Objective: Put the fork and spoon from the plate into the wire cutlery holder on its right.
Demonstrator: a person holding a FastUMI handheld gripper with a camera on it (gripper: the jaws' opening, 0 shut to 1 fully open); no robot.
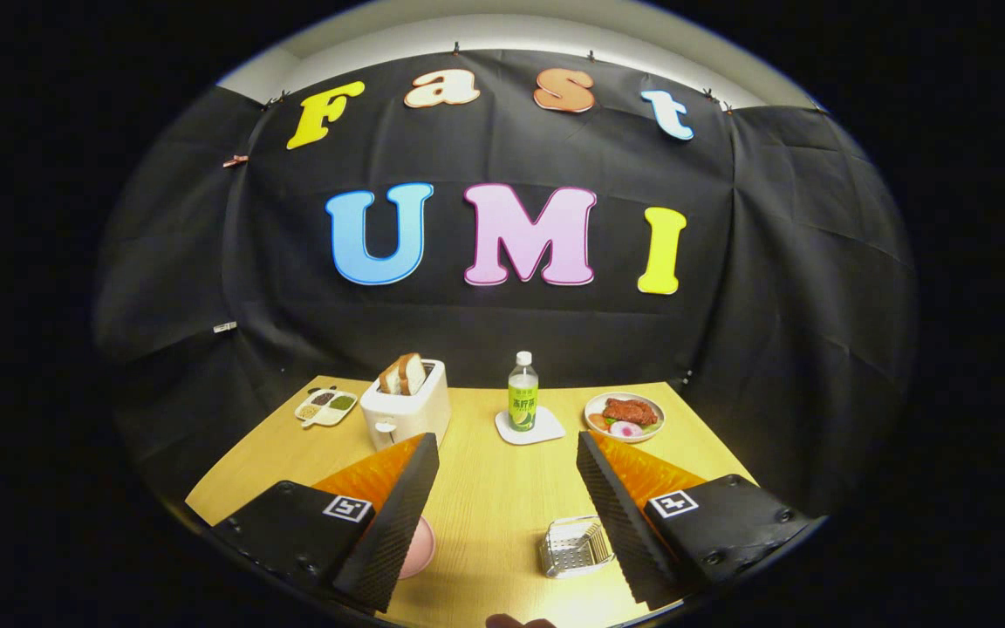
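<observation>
Hovering above the wooden counter [485, 506], the claw [507, 453] is spreading its two black ribbed fingers [398, 515] wide apart and gripping nothing. Bare counter is showing in the gap between them.

Taking the wire cutlery holder [574, 548] as the landmark: it is sitting low between the fingers, just beside the inner face of the right finger, which is covering part of it. Well to the holder's left, a pink plate [420, 548] is peeking out from behind the left finger, mostly hidden. Whether the fork and spoon are lying on it cannot be told.

Farther back from the holder, beyond the fingertips, a green-labelled bottle [523, 392] is standing upright on a white coaster [530, 427]. Behind the holder and to the right, a plate of food [625, 412] is resting near the counter's far edge. Behind the holder and to the left, a white toaster [406, 410] is holding slices of bread [404, 373], and a small divided dish [325, 406] is lying beyond the toaster on the left.
</observation>
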